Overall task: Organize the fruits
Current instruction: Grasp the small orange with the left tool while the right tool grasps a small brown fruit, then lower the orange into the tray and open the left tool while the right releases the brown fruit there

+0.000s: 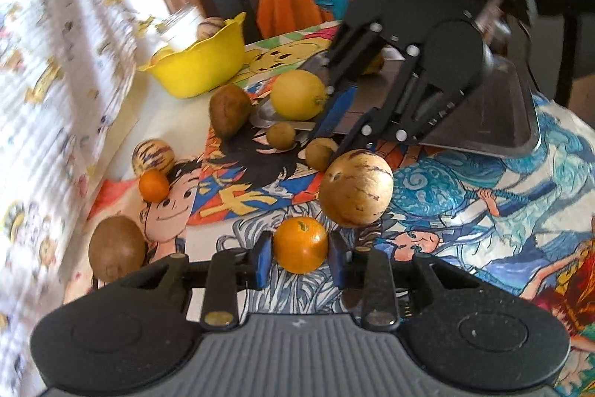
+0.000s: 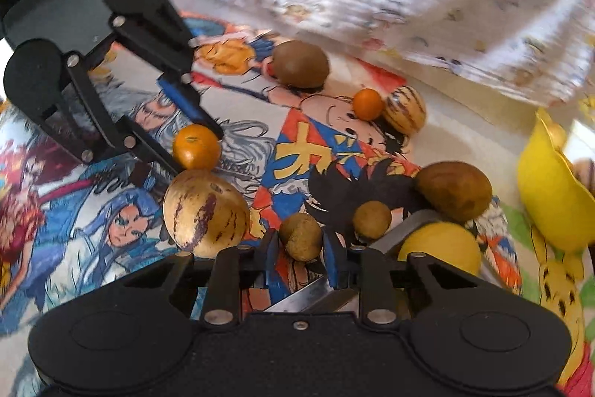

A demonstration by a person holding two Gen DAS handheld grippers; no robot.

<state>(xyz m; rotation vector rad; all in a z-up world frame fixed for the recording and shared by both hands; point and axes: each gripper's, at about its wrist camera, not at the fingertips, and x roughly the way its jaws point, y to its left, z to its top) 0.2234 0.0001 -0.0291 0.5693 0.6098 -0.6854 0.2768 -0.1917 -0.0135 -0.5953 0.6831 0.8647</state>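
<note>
The left gripper (image 1: pixel 300 259) has its blue-padded black fingers spread around a small glossy orange fruit (image 1: pixel 300 244), the pads just beside its flanks, though whether they actually press it cannot be told; the right gripper (image 2: pixel 300 257) likewise stands spread about a small round dull-brown fruit (image 2: pixel 300 236), with a gap visible on the right pad's side; beside the orange fruit sits a large tan melon (image 1: pixel 356 188) with purple streaks, smooth and egg-shaped; further out lie a second brown ball (image 1: pixel 281 135), an oval brown kiwi-like fruit (image 1: pixel 229 110), a round yellow lemon (image 1: pixel 297 94) resting on the edge of a flat metal tray (image 1: pixel 494 114), a small striped melon (image 1: pixel 152 157) touching a tiny orange fruit (image 1: pixel 153 185), and another brown oval (image 1: pixel 117 248) near the edge; a yellow wavy-rimmed bowl (image 1: pixel 200 62) holds more fruit, partly hidden; all rests on a tablecloth (image 1: pixel 465 196) printed with bright cartoon figures; a white patterned curtain (image 1: pixel 44 62) behind is blurred
</note>
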